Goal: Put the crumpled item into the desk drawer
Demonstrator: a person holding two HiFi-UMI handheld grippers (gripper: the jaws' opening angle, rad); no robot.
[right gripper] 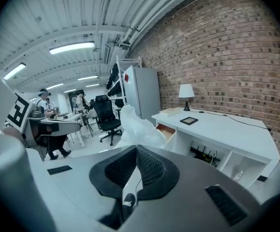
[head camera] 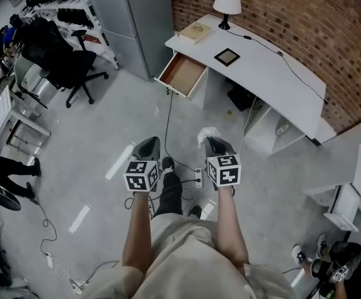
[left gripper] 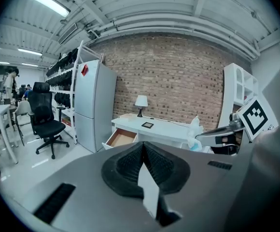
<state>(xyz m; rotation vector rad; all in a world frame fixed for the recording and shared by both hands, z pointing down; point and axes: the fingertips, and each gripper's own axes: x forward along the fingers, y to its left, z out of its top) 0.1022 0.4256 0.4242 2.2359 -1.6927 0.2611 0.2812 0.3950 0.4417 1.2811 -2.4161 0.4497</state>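
In the head view my right gripper (head camera: 210,141) is shut on a crumpled white item (head camera: 206,132), held over the grey floor well short of the desk. In the right gripper view the crumpled item (right gripper: 137,128) sticks up past the tip of the right gripper (right gripper: 136,149). My left gripper (head camera: 148,143) hangs beside it, shut and empty; in its own view the left gripper (left gripper: 143,146) has its jaws pressed together. The white desk (head camera: 264,70) stands ahead by the brick wall, its wooden drawer (head camera: 182,75) pulled open at the left end.
On the desk are a lamp (head camera: 226,5), a book (head camera: 195,32) and a dark framed tablet (head camera: 227,56). A grey fridge (head camera: 134,17) stands left of the drawer, a black office chair (head camera: 68,61) farther left. Cables (head camera: 168,120) run across the floor.
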